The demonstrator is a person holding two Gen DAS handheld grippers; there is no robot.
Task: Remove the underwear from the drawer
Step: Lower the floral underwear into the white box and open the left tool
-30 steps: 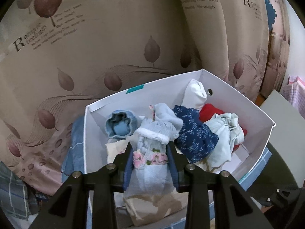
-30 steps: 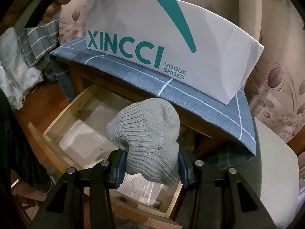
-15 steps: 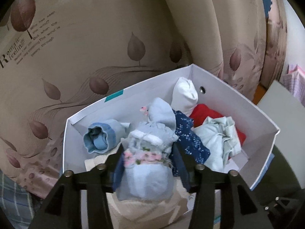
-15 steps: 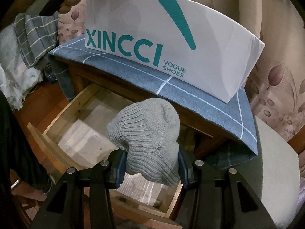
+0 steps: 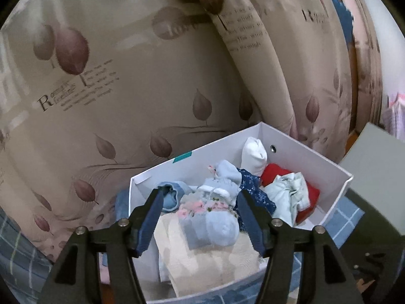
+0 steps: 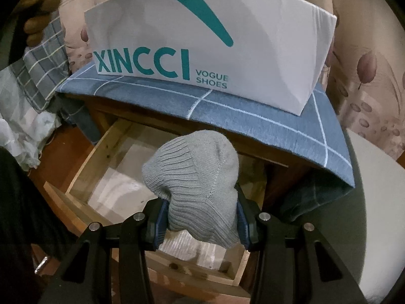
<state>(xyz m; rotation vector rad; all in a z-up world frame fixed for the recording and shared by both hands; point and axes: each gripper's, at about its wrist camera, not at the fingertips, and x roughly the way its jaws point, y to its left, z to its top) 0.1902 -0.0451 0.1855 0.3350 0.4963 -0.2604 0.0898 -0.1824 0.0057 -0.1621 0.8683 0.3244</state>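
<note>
Left wrist view: the white shoe box (image 5: 339, 179) sits on a blue checked cloth (image 5: 346, 215) and holds a heap of rolled garments. A pale blue floral underwear roll (image 5: 210, 217) lies on top of the heap at the box's near side, on a cream cloth (image 5: 192, 258). The left tongs (image 5: 200, 217) stand released, one finger on each side of the roll with a gap to it. Further back in the box lie a blue roll (image 5: 172, 195), a navy patterned piece (image 5: 253, 190), a white roll (image 5: 254, 155), a red garment (image 5: 273, 174) and a pale green one (image 5: 286, 195). A leaf-printed curtain (image 5: 126, 88) hangs behind the box.

In the right wrist view, the right tongs (image 6: 200, 217) are clenched on a grey knitted roll (image 6: 197, 185), held above the open wooden drawer (image 6: 83, 162), below the box (image 6: 253, 38). A wooden surface (image 6: 106, 111) under the checked cloth (image 6: 253, 116) carries the box. Checked fabric (image 6: 43, 71) is piled left of the box.
</note>
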